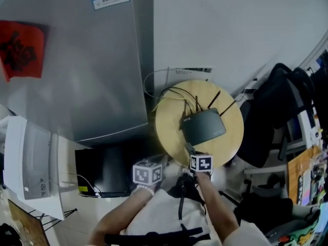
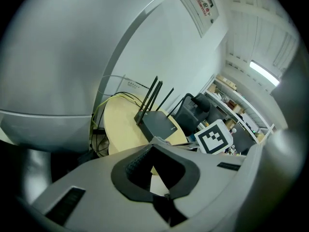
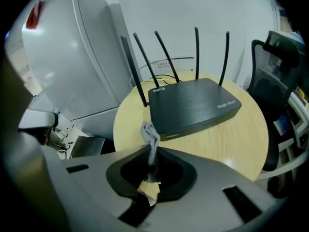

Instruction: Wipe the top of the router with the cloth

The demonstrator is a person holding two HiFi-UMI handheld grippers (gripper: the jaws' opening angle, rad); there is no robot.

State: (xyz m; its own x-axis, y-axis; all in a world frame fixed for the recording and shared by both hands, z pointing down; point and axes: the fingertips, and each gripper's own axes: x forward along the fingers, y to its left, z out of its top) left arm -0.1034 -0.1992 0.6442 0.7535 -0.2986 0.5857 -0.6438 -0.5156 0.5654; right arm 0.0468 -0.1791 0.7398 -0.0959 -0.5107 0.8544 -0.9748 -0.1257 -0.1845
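Observation:
A black router (image 1: 205,126) with several upright antennas lies on a round wooden table (image 1: 169,127). In the right gripper view the router (image 3: 193,108) is just ahead of the jaws. My right gripper (image 3: 152,166) is shut on a thin grey cloth (image 3: 150,138) that sticks up near the router's front left corner. From the head view, the right gripper (image 1: 193,155) hangs at the table's near edge with the cloth (image 1: 189,148) at its tip. My left gripper (image 1: 148,172) is off the table's near left side. Its jaws (image 2: 153,170) are shut and hold nothing; the router (image 2: 159,124) lies beyond them.
A tall grey cabinet (image 1: 92,60) stands tight against the table's left. Cables (image 1: 164,94) loop behind the router. A black office chair (image 1: 277,106) crowds the right side. A dark box (image 1: 102,170) and a white unit (image 1: 25,158) are on the floor at left.

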